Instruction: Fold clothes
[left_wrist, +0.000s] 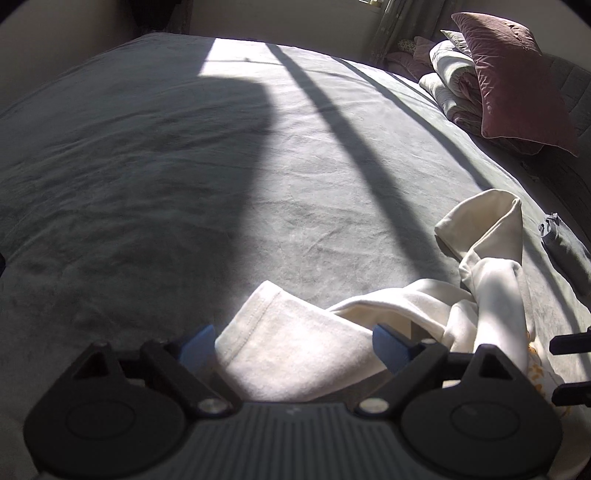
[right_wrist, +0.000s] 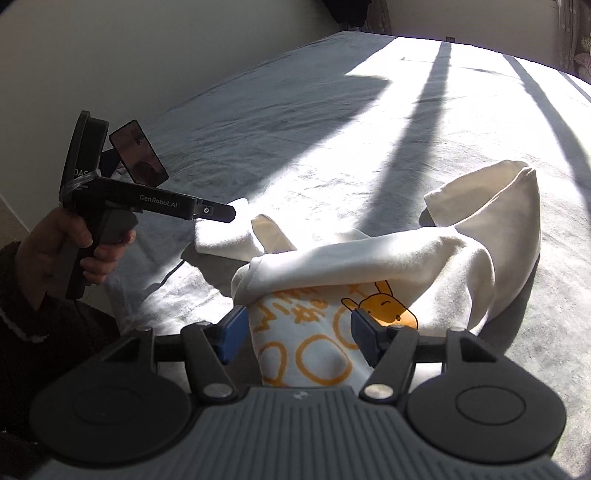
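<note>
Both grippers, we note, stand spread: left gripper (left_wrist: 291, 345) straddling a sleeve of the white shirt (right_wrist: 369, 258), right gripper (right_wrist: 295, 332) straddling its printed front. Shirt lies crumpled on the grey bed (left_wrist: 184, 166); pillows (left_wrist: 513, 81) beyond.

A cream-white T-shirt (right_wrist: 369, 258) is seen crumpled and partly bunched on a grey bedspread, lit by strong sunlight crossed with dark bands of shadow. An orange printed design, with looping outlined letters and a small orange cartoon animal (right_wrist: 388, 306), is shown on the front panel, which is turned upward at the near edge. One stitched sleeve (left_wrist: 280, 332) is laid flat toward the near left, its hem clearly visible. The other sleeve (left_wrist: 487, 221) is raised into an open, tube-like fold at the far right. The middle of the garment is rolled over itself in a thick ridge above the print.
</note>
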